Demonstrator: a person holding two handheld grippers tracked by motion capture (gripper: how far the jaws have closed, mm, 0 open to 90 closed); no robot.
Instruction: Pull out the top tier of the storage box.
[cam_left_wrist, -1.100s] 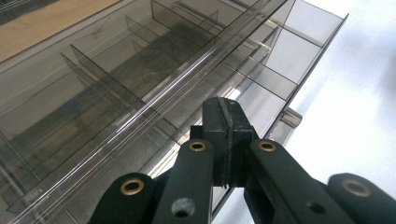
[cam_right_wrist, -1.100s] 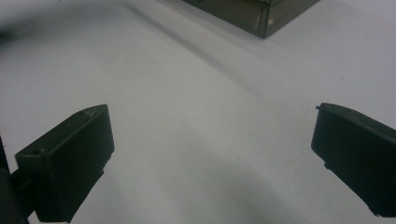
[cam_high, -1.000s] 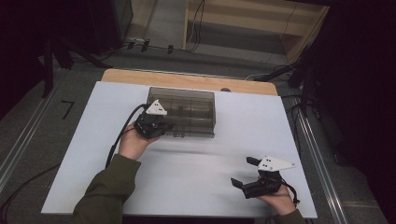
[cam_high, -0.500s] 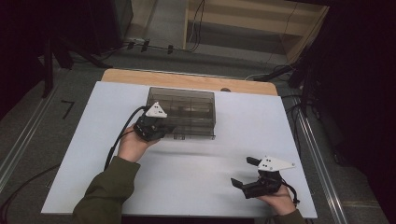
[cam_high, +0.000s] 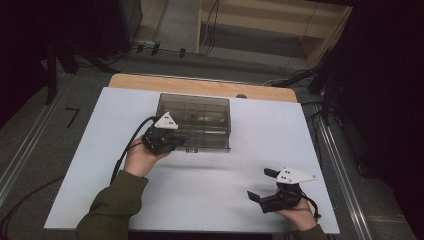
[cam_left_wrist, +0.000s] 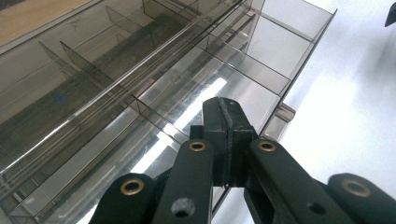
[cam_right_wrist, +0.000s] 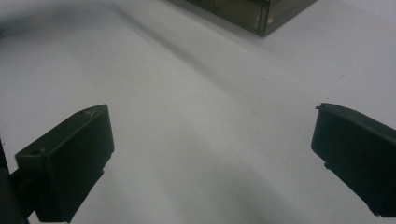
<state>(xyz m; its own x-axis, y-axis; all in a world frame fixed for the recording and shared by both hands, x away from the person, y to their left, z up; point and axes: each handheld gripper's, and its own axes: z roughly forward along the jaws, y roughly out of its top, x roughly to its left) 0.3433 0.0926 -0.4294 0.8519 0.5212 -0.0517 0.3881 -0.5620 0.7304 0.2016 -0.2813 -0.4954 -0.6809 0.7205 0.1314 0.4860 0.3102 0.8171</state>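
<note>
A smoky clear plastic compartment box (cam_high: 200, 117) with a shut lid lies at the far middle of the white table. My left gripper (cam_high: 179, 142) is at the box's near left corner, its tips resting against the box. In the left gripper view the two jaws are pressed together (cam_left_wrist: 227, 112) over the lid and dividers (cam_left_wrist: 116, 70), with nothing visible between them. My right gripper (cam_high: 261, 184) rests near the table's front right, jaws wide apart over bare white table (cam_right_wrist: 212, 154). A corner of the box (cam_right_wrist: 243, 11) lies far ahead of it.
The white table top (cam_high: 90, 165) ends in a wooden strip (cam_high: 200, 86) behind the box. Cables (cam_high: 155, 47) lie on the floor beyond, and metal rails (cam_high: 20, 150) run along both sides. A black cable (cam_high: 122, 155) trails from the left gripper.
The left gripper has shifted very slightly toward the near side at the box's corner. The right gripper has stayed where it was.
</note>
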